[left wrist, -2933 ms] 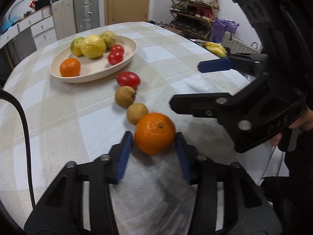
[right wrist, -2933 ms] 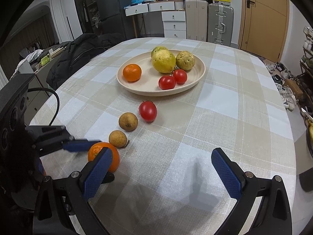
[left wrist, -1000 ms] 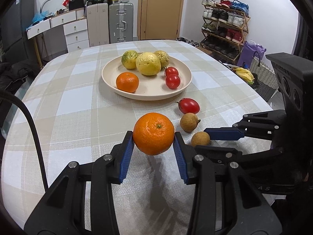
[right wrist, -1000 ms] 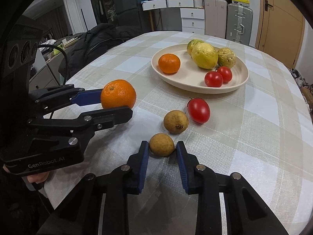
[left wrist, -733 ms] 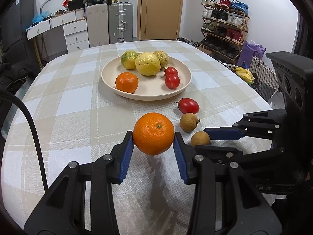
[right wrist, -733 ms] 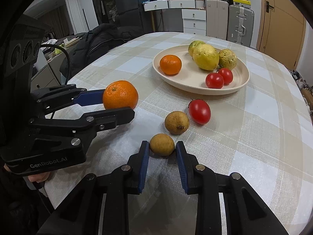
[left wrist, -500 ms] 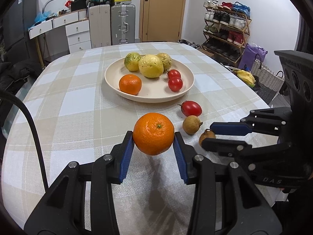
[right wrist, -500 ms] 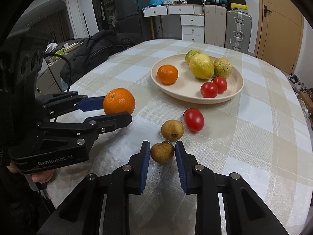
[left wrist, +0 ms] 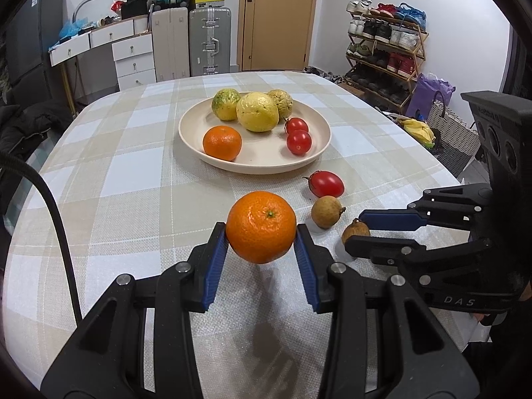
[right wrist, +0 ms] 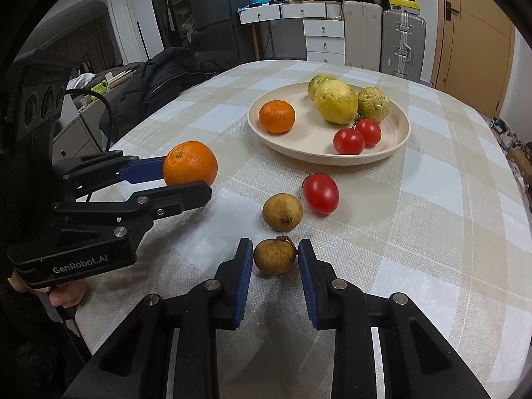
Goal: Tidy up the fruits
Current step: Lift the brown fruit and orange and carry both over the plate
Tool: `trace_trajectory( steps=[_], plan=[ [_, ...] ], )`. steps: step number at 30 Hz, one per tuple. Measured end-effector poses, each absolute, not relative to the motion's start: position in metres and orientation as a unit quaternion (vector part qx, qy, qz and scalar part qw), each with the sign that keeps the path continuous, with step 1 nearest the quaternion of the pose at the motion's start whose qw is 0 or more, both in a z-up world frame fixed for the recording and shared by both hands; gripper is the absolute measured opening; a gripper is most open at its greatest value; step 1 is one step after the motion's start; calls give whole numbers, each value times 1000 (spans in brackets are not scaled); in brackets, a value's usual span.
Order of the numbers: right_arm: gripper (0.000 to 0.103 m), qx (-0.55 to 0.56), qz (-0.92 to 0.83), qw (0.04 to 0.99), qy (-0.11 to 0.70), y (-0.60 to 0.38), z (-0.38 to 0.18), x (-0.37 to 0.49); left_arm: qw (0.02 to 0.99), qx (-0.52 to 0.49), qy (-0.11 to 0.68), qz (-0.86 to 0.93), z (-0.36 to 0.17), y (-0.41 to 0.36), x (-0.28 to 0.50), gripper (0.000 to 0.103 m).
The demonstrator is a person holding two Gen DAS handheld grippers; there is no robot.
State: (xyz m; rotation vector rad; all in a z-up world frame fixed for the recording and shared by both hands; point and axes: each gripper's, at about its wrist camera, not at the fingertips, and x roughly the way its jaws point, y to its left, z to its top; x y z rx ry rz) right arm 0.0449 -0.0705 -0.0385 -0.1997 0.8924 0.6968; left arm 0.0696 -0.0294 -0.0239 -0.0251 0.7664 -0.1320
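Observation:
My left gripper [left wrist: 261, 249] is shut on an orange [left wrist: 261, 226] and holds it above the table; the orange also shows in the right wrist view [right wrist: 190, 163]. My right gripper [right wrist: 274, 262] is shut on a small brown fruit [right wrist: 274, 256] and holds it just above the cloth; that fruit also shows in the left wrist view [left wrist: 355, 230]. A second brown fruit [right wrist: 282, 211] and a red tomato [right wrist: 320, 193] lie on the table ahead. A cream plate [right wrist: 395, 143] beyond holds an orange [right wrist: 276, 116], yellow-green fruits and two tomatoes [right wrist: 357, 136].
The round table has a checked cloth [right wrist: 432, 216]. A dark jacket [right wrist: 159, 79] lies on a chair at the left. Suitcases [left wrist: 209, 40], drawers and a shoe rack [left wrist: 385, 50] stand behind. A basket with bananas [left wrist: 419, 131] sits beyond the table's right edge.
My right gripper closed on the small brown fruit and lifted it slightly off the cloth. My left gripper picked the orange up and holds it raised, a little further back from the plate.

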Motion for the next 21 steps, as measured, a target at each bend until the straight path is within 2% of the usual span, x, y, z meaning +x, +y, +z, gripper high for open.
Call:
trace_trajectory(
  steps=[10,21],
  plan=[
    [29,-110,329,837,424,-67,-45,43,925,-13,374,-65,-24,-28,69,38],
    [29,-79,323,858,391,-79,-26,43,930,-12,362,-59,-20,-31,68,38]
  ],
)
